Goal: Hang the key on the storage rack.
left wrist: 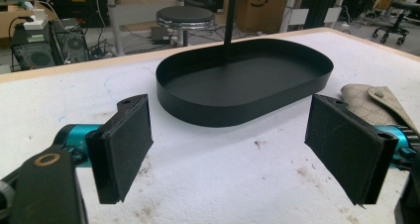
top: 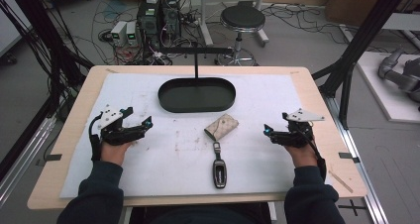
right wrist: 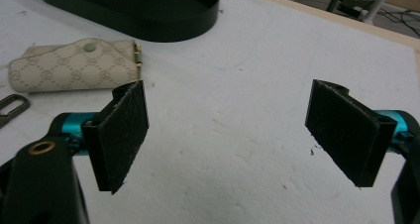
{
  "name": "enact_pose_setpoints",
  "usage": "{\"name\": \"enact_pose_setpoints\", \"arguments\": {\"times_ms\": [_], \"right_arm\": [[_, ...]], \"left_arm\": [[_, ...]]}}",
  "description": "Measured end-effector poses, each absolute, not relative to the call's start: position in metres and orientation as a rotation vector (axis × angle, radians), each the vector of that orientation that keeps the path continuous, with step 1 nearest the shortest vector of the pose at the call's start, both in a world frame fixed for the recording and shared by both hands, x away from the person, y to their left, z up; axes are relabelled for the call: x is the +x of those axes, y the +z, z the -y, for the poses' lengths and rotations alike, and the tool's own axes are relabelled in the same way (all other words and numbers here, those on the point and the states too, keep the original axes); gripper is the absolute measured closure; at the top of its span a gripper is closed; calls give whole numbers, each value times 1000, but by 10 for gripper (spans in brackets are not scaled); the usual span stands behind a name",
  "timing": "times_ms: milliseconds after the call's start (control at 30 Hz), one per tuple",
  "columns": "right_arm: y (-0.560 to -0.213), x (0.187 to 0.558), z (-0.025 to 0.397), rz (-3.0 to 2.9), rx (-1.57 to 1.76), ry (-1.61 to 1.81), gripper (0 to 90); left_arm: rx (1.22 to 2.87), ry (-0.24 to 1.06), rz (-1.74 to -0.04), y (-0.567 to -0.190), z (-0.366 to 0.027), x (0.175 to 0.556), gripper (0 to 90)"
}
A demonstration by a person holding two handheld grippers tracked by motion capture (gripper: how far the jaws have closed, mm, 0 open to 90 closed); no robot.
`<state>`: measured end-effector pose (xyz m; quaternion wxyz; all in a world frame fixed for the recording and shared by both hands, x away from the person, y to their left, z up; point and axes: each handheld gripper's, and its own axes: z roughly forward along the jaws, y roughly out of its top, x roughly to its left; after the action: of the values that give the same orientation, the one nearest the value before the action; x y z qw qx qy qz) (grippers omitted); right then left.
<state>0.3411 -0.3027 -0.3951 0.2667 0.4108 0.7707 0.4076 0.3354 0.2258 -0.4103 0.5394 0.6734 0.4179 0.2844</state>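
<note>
Only thing you can actually read is "SF" in black on the cardboard box (left wrist: 260, 3) at about 12 o'clock past the surface (left wrist: 44, 70), in your left gripper view. The pouch (right wrist: 74, 65) has a repeating monogram, too blurry to make out.

The oval tray (top: 196, 96) is plain black. The key pouch (top: 221, 127) is cream with a dotted monogram pattern. The key fob (top: 219, 173) is black. A stained white mat (top: 267, 100) covers the pale wood bench (top: 317, 92).
</note>
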Motion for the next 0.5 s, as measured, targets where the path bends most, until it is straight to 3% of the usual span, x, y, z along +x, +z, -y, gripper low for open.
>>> {"name": "enact_pose_setpoints", "arguments": {"times_ms": [100,200,400,467,500], "right_arm": [[-395,339,288,-2116,1075,1122,172],[-395,337,273,-2174,1034,1146,247],[-403,331,239,-2270,971,1214,296],[-409,331,225,-2342,951,1223,395],[-409,331,225,-2342,951,1223,395]], "left_arm": [[1600,669,-994,-410,-227,336,180],[1604,659,-988,-411,-226,336,180],[1604,662,-993,-411,-229,335,182],[1603,664,-998,-411,-229,335,182],[1604,665,-999,-411,-229,335,182]]}}
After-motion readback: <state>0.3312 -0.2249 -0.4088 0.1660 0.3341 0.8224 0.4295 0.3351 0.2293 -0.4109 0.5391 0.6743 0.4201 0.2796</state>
